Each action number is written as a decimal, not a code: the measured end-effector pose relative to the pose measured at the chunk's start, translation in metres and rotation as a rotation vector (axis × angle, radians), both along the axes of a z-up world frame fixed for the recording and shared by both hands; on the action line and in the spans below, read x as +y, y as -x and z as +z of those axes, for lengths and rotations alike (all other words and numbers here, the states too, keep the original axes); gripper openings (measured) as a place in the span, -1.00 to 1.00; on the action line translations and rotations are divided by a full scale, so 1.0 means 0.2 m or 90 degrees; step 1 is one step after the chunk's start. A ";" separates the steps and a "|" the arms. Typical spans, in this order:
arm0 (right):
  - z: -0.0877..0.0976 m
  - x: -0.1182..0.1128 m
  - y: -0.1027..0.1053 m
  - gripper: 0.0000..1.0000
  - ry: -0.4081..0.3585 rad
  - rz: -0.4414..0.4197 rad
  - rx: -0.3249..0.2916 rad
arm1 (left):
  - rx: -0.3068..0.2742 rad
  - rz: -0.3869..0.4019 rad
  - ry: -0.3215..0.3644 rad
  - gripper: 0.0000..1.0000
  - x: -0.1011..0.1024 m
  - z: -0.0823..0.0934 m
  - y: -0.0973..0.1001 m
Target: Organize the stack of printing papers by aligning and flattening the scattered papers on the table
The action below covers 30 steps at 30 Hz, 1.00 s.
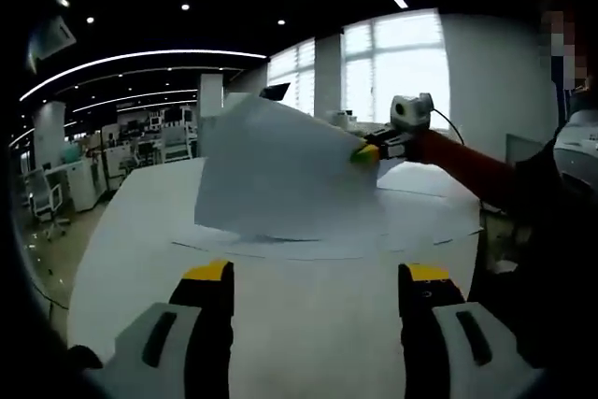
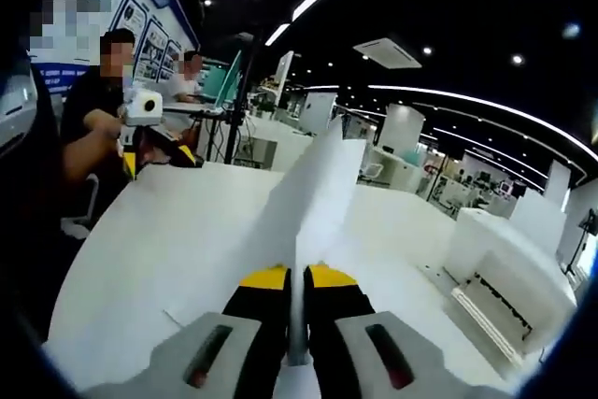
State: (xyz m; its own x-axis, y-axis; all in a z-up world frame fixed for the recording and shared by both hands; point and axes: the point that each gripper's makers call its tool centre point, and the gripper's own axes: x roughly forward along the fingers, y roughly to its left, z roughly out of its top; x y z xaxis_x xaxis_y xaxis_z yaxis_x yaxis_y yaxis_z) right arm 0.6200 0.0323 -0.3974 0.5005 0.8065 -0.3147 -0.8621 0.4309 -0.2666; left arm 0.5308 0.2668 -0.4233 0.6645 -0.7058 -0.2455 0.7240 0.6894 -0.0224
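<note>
A white sheet of paper (image 1: 280, 175) is lifted and tilted above the table (image 1: 140, 259) in the left gripper view. My right gripper (image 1: 367, 152) pinches that sheet's right corner. More loose papers (image 1: 318, 242) lie flat under it. My left gripper (image 1: 318, 276) stands open in front of them, nothing between its yellow-tipped fingers (image 1: 207, 274). In the right gripper view my right gripper (image 2: 299, 277) is shut on the sheet (image 2: 318, 189), which rises edge-on from the jaws. The left gripper (image 2: 159, 151) shows at far left over the table (image 2: 149, 240).
A white machine (image 2: 509, 277) stands at the table's right side. People (image 2: 103, 91) sit at a desk behind the table. A person's red sleeve (image 1: 472, 170) reaches in from the right. Windows (image 1: 397, 63) and workstations (image 1: 140, 147) lie beyond.
</note>
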 end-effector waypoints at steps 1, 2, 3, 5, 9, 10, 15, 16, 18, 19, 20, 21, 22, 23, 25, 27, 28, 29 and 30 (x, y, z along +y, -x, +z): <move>0.00 -0.01 0.01 -0.95 0.002 0.005 -0.002 | 0.000 0.000 -0.003 0.52 0.00 0.00 -0.02; 0.00 -0.01 0.02 -0.95 0.002 0.010 -0.004 | -0.001 0.000 -0.005 0.52 0.00 0.01 -0.03; 0.01 -0.01 0.03 -0.94 0.003 0.014 -0.007 | -0.002 0.000 -0.007 0.52 0.00 0.01 -0.04; 0.01 -0.02 0.04 -0.94 0.003 0.023 -0.010 | 0.000 -0.002 -0.011 0.52 0.01 0.02 -0.08; 0.01 -0.03 0.07 -0.94 0.003 0.037 -0.010 | 0.002 -0.007 -0.032 0.53 0.00 0.03 -0.17; 0.01 -0.03 0.08 -0.94 0.005 0.040 -0.012 | 0.001 -0.008 -0.035 0.54 0.00 0.03 -0.19; 0.00 -0.04 0.11 -0.94 0.014 0.056 -0.014 | -0.003 -0.013 -0.041 0.55 -0.01 0.07 -0.26; 0.00 -0.05 0.12 -0.94 0.013 0.057 -0.011 | -0.002 -0.014 -0.044 0.55 -0.02 0.07 -0.28; 0.00 -0.05 0.12 -0.94 0.013 0.058 -0.010 | 0.000 -0.016 -0.051 0.55 -0.02 0.06 -0.30; 0.00 -0.06 0.12 -0.94 0.013 0.058 -0.009 | 0.001 -0.017 -0.055 0.55 -0.02 0.06 -0.30; 0.00 -0.06 0.12 -0.94 0.013 0.058 -0.009 | 0.000 -0.018 -0.058 0.56 -0.02 0.06 -0.31; 0.01 -0.07 0.12 -0.94 0.014 0.058 -0.010 | 0.000 -0.018 -0.059 0.56 -0.02 0.07 -0.32; 0.01 -0.07 0.12 -0.94 0.014 0.059 -0.010 | 0.000 -0.019 -0.060 0.57 -0.02 0.07 -0.33; 0.01 -0.08 0.13 -0.94 0.013 0.060 -0.011 | -0.003 -0.022 -0.061 0.57 -0.02 0.07 -0.33; 0.02 -0.08 0.13 -0.95 0.010 0.064 -0.010 | -0.005 -0.025 -0.062 0.58 -0.03 0.08 -0.34; 0.02 -0.09 0.14 -0.95 0.013 0.069 -0.013 | -0.004 -0.026 -0.064 0.58 -0.03 0.08 -0.35; 0.02 -0.09 0.14 -0.95 0.016 0.074 -0.016 | -0.004 -0.028 -0.066 0.58 -0.04 0.08 -0.36; 0.03 -0.09 0.15 -0.95 0.018 0.079 -0.019 | -0.004 -0.031 -0.068 0.58 -0.04 0.08 -0.36; 0.03 -0.09 0.16 -0.95 0.021 0.086 -0.023 | -0.004 -0.033 -0.068 0.58 -0.05 0.08 -0.37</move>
